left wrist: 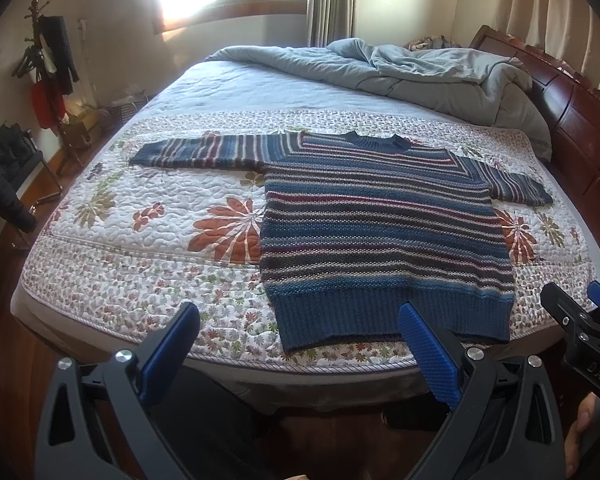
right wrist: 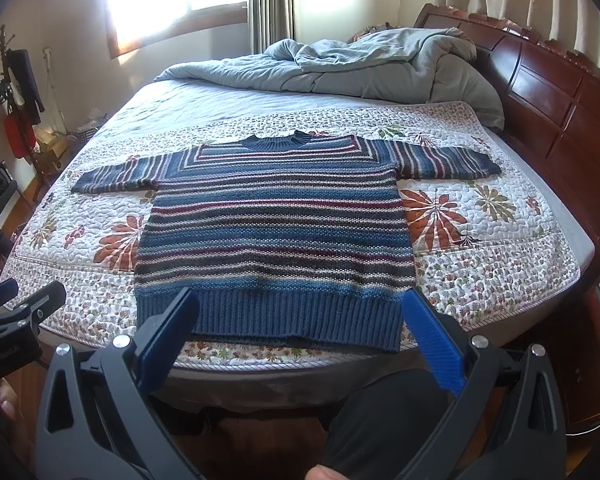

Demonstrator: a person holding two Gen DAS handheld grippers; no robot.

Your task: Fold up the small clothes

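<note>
Bed: the bed (right wrist: 556, 248) fills both views, and its near half is covered by a floral quilt (right wrist: 480, 268); this is my working surface.
Duvet: a grey duvet (right wrist: 364, 64) lies bunched at the far end near the headboard, well apart from my work.
Sweater: the striped sweater (right wrist: 272, 232) lies flat on the quilt, front up, collar at the far side and the ribbed hem (right wrist: 268, 316) near the front edge of the bed.
Sleeves: both sleeves are stretched out sideways, the left sleeve (left wrist: 204, 152) and the right sleeve (right wrist: 448, 162), and no part is folded over.
Progress: I judge the folding is not yet started; the garment is only spread out and ready.
Remaining: all folds are left, I think first the sleeves inward, then the body.
Left gripper: my left gripper (left wrist: 300, 344) hovers at the front edge of the bed, fingers spread wide, holding nothing.
Right gripper: my right gripper (right wrist: 300, 332) hangs before the hem, also spread wide and empty, not touching the knit as far as I can see.
</note>
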